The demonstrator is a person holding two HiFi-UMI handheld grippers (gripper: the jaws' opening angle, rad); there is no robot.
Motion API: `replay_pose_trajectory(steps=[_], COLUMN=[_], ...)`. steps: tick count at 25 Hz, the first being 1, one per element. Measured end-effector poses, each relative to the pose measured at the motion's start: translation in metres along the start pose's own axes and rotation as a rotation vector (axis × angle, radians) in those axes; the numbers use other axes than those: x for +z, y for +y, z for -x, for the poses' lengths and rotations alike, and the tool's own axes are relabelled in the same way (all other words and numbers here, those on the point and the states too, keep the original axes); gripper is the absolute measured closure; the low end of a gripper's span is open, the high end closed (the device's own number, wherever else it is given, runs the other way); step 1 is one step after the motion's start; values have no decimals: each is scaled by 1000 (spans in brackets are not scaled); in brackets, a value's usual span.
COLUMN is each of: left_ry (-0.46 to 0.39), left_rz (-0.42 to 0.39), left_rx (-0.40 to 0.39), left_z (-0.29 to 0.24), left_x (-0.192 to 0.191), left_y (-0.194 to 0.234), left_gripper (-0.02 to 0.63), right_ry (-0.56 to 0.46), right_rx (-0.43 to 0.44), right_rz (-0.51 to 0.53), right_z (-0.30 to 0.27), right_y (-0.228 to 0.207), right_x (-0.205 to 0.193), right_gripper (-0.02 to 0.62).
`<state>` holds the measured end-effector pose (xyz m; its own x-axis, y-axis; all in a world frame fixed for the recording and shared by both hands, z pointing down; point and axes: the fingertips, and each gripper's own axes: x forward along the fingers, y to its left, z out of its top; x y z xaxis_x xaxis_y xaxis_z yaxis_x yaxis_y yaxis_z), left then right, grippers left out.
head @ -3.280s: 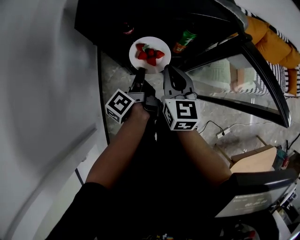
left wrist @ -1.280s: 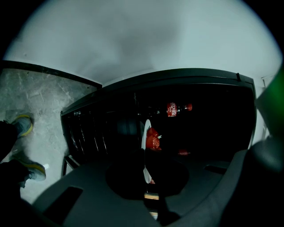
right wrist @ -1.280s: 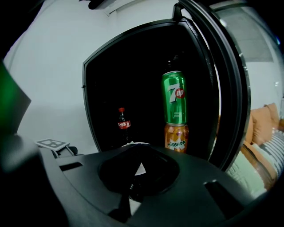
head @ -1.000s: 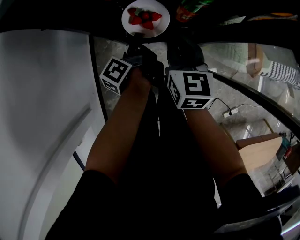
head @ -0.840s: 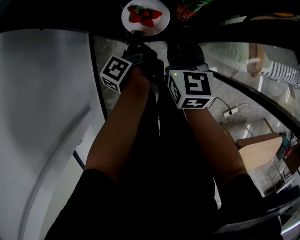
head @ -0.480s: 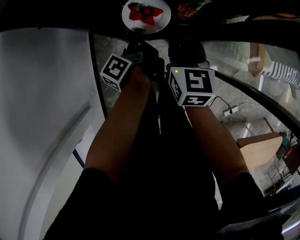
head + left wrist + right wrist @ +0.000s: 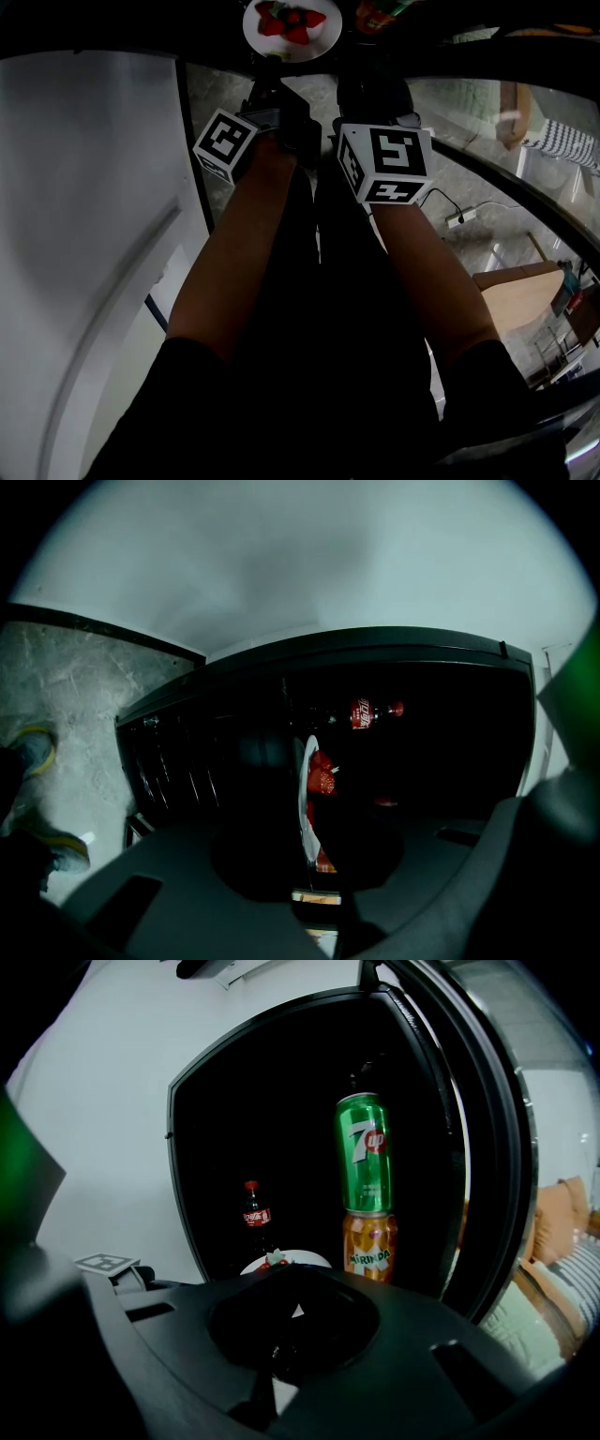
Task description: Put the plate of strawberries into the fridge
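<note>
A white plate (image 7: 292,25) with several red strawberries (image 7: 289,21) sits at the top of the head view, inside the dark fridge. My left gripper (image 7: 273,75) is shut on the plate's near rim. In the left gripper view the plate (image 7: 306,803) stands edge-on between the jaws of the left gripper (image 7: 307,874), with the strawberries (image 7: 322,772) on its right face. My right gripper (image 7: 371,82) hangs just right of the plate, shut and holding nothing. In the right gripper view, the plate (image 7: 302,1261) peeks over the dark jaws of the right gripper (image 7: 284,1321).
The fridge's interior is black. Inside it a cola bottle (image 7: 255,1215) stands at the back, and a green 7up can (image 7: 364,1152) is stacked on an orange Mirinda can (image 7: 369,1246) at the right. The open glass door (image 7: 506,173) curves along the right. A white wall (image 7: 84,234) is at the left.
Both grippers have moved forward toward the fridge and the plate has gone further in, now at the top edge of the head view. The left gripper's hold is unchanged.
</note>
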<state>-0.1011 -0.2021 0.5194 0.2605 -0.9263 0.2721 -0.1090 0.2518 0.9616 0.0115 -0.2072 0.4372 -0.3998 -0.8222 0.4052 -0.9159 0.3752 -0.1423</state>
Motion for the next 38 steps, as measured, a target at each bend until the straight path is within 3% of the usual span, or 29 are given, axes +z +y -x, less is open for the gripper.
replay_pose_trajectory(steps=[3,8,13,15,18,20,38], left_ry=[34,109,170,173,149,150,170], left_rz=[-144,-582,-877,-1024,-1318,-1435,-1474], left_rx=[-1,52,91,99,103,78,99], left_z=[6,13,18,20,21,19,-18], left_x=[4,5,-10,-16,-21,-29,-28], left_y=[-3,-9,-9,-11,-23,-32,-24], left_gripper=[558,561,601,601,603,604,603], right_ry=[-1,-1,1,1,-1,-3,10], right_rx=[-3,-10,-8,-8,-8,-7,-7], right_rz=[-2,-4,-2,-1,-1,-1,-7], right_z=[0,-2,-3,-3,-2,-1,-3], right_y=[-1,-2,0,1,1,2,0], right_x=[0,-1,-3,-4,-4,-3,-10], right_gripper=[591,591,591,591,591,591,591])
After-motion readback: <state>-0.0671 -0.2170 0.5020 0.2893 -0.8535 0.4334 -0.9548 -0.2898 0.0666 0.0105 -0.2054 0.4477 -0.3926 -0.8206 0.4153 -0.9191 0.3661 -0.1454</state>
